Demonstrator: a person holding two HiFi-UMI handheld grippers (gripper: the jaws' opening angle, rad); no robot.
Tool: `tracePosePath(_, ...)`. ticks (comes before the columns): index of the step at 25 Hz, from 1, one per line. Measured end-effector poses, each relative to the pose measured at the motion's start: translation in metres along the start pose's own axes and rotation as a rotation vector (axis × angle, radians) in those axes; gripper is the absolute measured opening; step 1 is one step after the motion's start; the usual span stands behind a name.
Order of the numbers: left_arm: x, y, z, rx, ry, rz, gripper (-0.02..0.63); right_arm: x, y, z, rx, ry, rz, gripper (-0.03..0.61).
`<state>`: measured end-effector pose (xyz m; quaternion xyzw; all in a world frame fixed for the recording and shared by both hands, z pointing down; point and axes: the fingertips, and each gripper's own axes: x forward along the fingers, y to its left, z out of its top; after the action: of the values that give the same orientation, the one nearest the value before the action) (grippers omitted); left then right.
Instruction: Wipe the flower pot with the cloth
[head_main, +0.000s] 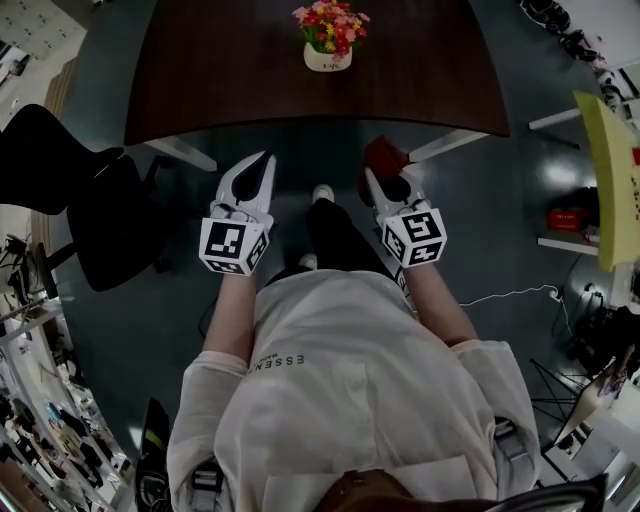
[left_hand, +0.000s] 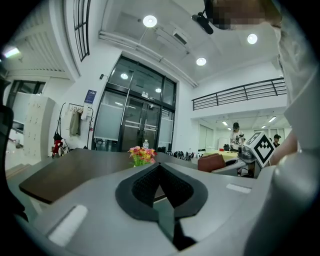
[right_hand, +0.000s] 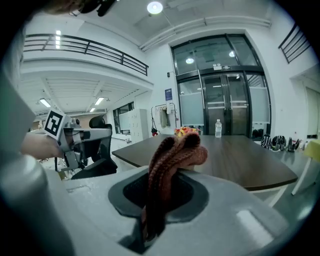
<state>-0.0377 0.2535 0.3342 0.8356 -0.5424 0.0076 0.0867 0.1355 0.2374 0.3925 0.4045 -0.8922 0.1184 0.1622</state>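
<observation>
Left gripper and right gripper, well short of the flower pot
Only the right gripper view shows fingers clamping the cloth; left fingers together, empty.

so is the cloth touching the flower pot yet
Apart: head view shows the cloth, held in the right tool, well short of the flower pot.

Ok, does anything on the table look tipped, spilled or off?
Nothing stands out. The flower pot stands upright on the table with no spill around it, and the cloth is clamped in the right hand-held gripper.
</observation>
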Motion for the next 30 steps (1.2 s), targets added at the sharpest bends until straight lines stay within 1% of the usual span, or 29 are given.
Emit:
tracePosePath(3,0.032,0.018,-0.004,-0.011,0.021,0.000,0.011,0.031,-0.017,0.002,0.019,0.027,0.024,0.047)
tracePosePath(7,0.082,0.040,-0.005,-0.017,0.044,-0.017,0.011,0.079,-0.044,0.010,0.011,0.073,0.064,0.047)
tracePosePath(11,0.135,0.061,-0.008,-0.014,0.064,-0.037,0.011,0.133,-0.068,0.011,0.004,0.128,0.118,0.046)
tracePosePath(14,0.166,0.076,-0.014,-0.015,0.082,-0.033,0.011,0.166,-0.075,0.005,0.006,0.170,0.175,0.047)
tracePosePath(18,0.200,0.088,-0.024,-0.006,0.115,-0.060,0.011,0.201,-0.078,-0.004,0.014,0.218,0.233,0.048)
tracePosePath(21,0.222,0.095,-0.038,-0.009,0.164,-0.104,0.011,0.222,-0.068,-0.008,0.028,0.241,0.280,0.048)
tracePosePath(26,0.267,0.105,-0.064,0.009,0.247,-0.204,0.011,0.260,-0.049,-0.010,-0.001,0.265,0.358,0.048)
tracePosePath(30,0.296,0.109,-0.078,0.011,0.305,-0.257,0.011,0.283,-0.038,-0.013,-0.053,0.283,0.425,0.048)
